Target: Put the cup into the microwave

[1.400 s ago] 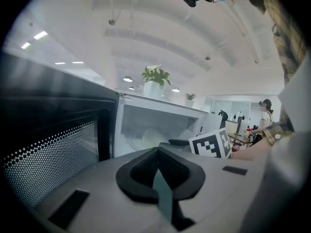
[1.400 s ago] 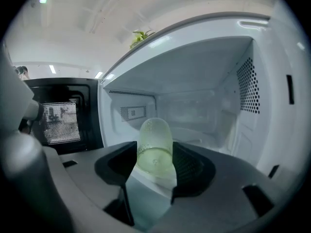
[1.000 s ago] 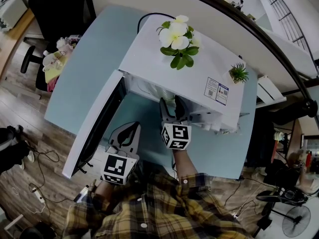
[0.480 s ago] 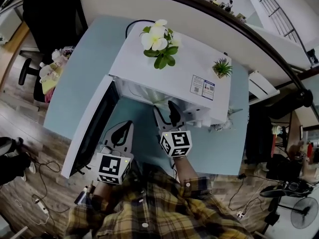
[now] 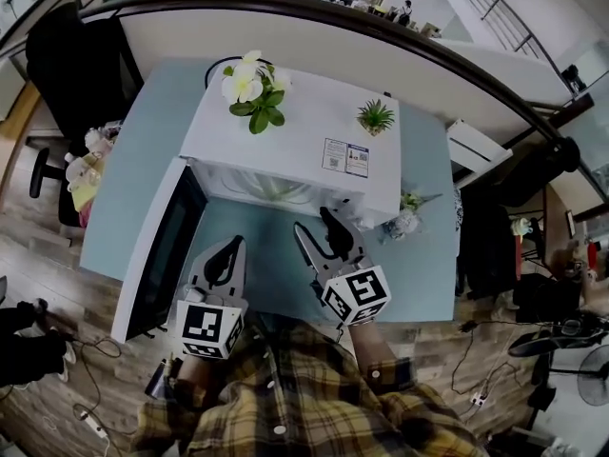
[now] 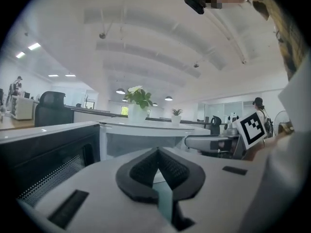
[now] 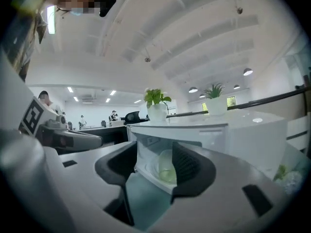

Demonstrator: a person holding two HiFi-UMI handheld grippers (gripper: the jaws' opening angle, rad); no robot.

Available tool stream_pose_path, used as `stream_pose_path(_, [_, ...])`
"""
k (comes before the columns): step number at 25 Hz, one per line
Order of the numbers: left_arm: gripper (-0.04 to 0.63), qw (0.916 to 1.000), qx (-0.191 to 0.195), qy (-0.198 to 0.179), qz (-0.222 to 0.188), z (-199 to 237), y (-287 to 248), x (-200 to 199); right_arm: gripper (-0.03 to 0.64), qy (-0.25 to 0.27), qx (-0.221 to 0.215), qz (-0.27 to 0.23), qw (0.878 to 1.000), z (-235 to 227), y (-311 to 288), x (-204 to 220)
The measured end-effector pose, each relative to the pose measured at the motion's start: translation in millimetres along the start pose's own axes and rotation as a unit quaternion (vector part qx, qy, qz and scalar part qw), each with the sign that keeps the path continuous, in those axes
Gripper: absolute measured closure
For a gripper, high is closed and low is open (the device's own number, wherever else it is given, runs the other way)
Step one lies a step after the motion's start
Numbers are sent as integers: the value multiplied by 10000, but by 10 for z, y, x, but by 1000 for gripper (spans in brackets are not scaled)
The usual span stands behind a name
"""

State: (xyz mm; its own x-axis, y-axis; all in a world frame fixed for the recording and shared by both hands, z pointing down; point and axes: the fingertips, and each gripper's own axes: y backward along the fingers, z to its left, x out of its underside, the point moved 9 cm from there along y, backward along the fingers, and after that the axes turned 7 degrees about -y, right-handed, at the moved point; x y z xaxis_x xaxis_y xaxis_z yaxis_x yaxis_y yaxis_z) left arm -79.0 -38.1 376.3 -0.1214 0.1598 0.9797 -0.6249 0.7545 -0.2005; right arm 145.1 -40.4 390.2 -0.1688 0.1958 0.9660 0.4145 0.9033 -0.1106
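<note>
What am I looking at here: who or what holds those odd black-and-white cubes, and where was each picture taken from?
There is no robot here. A person in a yellow plaid shirt holds a pair of tongs in each hand, and the marker cubes are part of the tongs. The top-down picture comes from a camera on the person's head. The other two come from a camera riding on each pair of tongs.

On the pale blue table stands a white microwave with its door swung open. A white-flowered potted plant and a small spiky green plant sit on top.

The left tongs are shut and empty. The right tongs are open and empty. Their camera looks between the jaws at a translucent greenish cup inside the microwave.
</note>
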Motion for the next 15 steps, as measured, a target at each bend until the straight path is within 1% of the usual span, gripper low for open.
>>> stream_pose_path(3, [604, 9999, 90, -61, -93, -85, 0, -74, 396, 104, 65, -137, 9998, -8, 229, -120])
stream_pose_path(7, [604, 9995, 189, -121, -206, -176, -10, -159, 425, 75, 210, -258, 9994, -49, 511, -222])
stream_pose_path(11, [604, 9992, 281, -154, -243, -267, -24, -197, 485, 125, 394, -293, 9987, -94, 752, -241])
stream_pose_path(15, [604, 9991, 327, -157, -219, -329, -36, -188, 553, -7, 609, -324, 9976, -157, 944, -210])
